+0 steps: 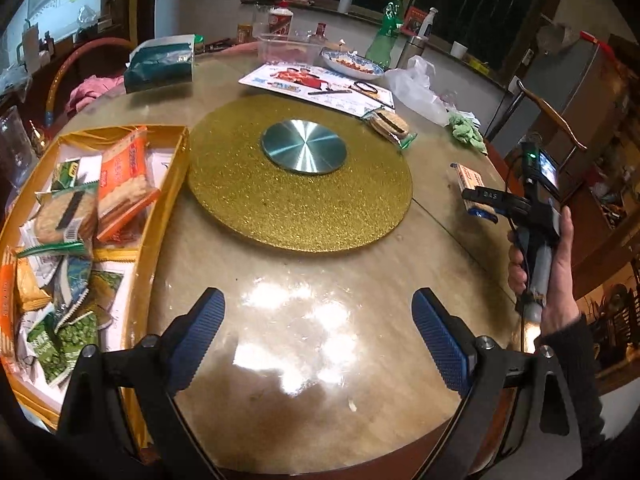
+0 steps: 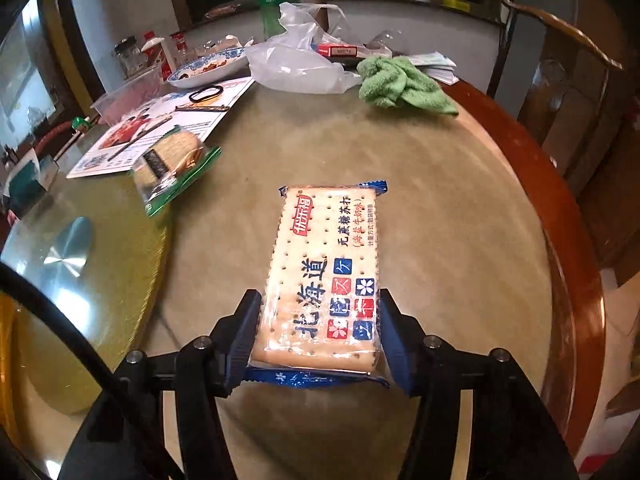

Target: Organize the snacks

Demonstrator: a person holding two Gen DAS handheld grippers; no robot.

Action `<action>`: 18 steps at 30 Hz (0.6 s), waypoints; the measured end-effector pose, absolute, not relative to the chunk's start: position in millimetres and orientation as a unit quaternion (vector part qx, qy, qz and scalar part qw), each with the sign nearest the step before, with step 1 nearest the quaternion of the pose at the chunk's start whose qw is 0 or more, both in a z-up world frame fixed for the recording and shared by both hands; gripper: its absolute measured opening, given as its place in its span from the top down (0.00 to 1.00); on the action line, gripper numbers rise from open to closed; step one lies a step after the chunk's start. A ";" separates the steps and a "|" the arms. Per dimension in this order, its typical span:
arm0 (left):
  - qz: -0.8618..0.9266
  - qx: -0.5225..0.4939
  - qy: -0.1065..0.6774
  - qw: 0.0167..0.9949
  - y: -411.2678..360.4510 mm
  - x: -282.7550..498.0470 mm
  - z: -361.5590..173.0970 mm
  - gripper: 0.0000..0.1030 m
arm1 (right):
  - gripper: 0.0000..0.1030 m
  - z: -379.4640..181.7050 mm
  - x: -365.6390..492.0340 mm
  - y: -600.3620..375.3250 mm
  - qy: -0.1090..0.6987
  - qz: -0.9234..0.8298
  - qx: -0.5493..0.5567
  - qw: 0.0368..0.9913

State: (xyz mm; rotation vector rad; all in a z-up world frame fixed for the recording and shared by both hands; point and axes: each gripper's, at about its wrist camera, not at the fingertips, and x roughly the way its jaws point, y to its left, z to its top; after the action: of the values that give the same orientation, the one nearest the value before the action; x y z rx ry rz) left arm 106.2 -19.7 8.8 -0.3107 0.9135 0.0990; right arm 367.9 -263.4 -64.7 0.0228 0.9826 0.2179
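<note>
The right tongs (image 2: 318, 336) are gripping a cracker pack (image 2: 324, 276) by its long sides near the right edge of the round surface (image 2: 420, 200), the blue pads pressing against the wrapper while the pack's far end is pointing toward the back edge; whether it is lifting clear of the surface or resting on it cannot be told. The left tongs (image 1: 316, 340) are hanging wide and holding nothing above the near edge of the surface. A gold box (image 1: 168, 216) is sitting at the left edge, already filling with wrapped snacks, among them an orange pack (image 1: 124, 180) and several green packets (image 1: 72, 332). One more snack, a green-trimmed biscuit pack (image 2: 176, 164), is lying at the far rim of the gold turntable (image 1: 300, 184), partly on a printed sheet (image 2: 160, 124). By the look of it, the collecting step is under way: the cracker pack is being picked up for the box. The next move is calling for a carry across the turntable to the left edge, a release over the box's open part, and then a reach for the biscuit pack.
</note>
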 end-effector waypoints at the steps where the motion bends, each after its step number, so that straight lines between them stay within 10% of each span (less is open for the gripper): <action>1: 0.047 -0.150 0.442 0.883 -20.9 108.5 7.0 0.08 | 0.45 -63.8 359.5 -268.3 0.474 0.101 0.026 0.874; 18: 0.027 -0.154 0.496 0.854 -62.2 199.6 -12.4 0.08 | 0.46 -65.5 276.6 -280.4 0.444 0.084 0.133 0.882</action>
State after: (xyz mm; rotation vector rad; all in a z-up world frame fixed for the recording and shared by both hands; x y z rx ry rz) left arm 199.6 -62.2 -12.4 -0.3229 1.0424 0.0569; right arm 276.6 -280.4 -65.5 0.2770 0.9249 0.1749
